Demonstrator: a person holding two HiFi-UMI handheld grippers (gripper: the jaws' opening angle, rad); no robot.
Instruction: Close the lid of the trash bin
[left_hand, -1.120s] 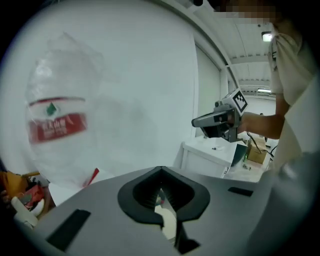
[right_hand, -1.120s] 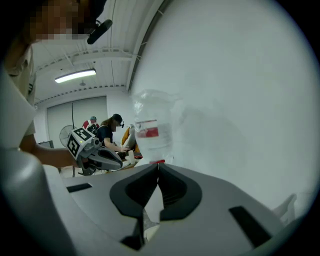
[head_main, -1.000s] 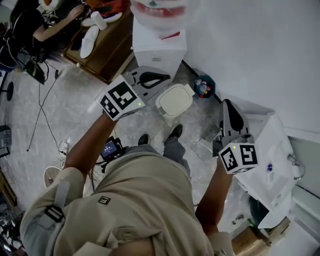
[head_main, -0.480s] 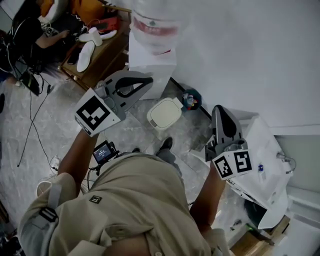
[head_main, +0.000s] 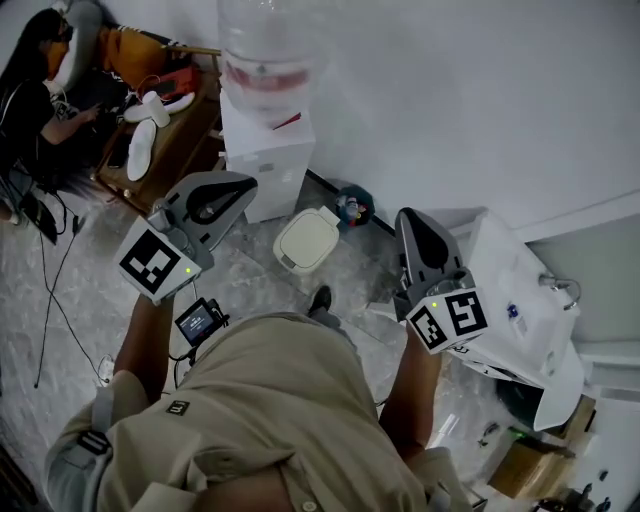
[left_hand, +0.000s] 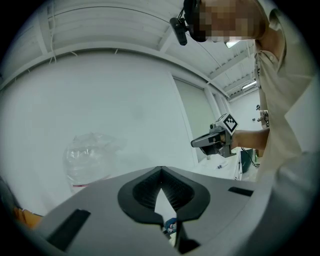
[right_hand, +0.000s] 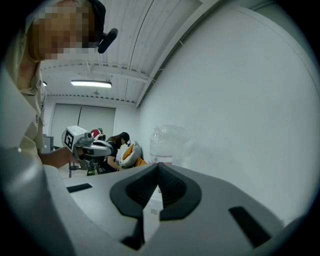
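Note:
The trash bin (head_main: 307, 241) stands on the floor by the wall, small and white, its cream lid lying flat and closed. My left gripper (head_main: 240, 183) hovers to the left of it, well above and apart from it, jaws shut on nothing. My right gripper (head_main: 405, 218) is raised on the bin's right, also shut and empty. In the left gripper view the left gripper (left_hand: 161, 170) points at the white wall, with the right gripper (left_hand: 212, 141) seen across from it. The right gripper (right_hand: 159, 165) faces the wall too. Neither gripper view shows the bin.
A white water dispenser (head_main: 265, 160) with a clear bottle (head_main: 262, 50) stands just behind the bin. A small teal pot (head_main: 352, 207) sits at the wall. A white table (head_main: 520, 320) is at right. At upper left are a wooden desk (head_main: 150, 150) and a seated person (head_main: 35, 90).
The left gripper has swung left and away from the bin. The right gripper has shifted slightly left. The bin's lid stays down throughout.

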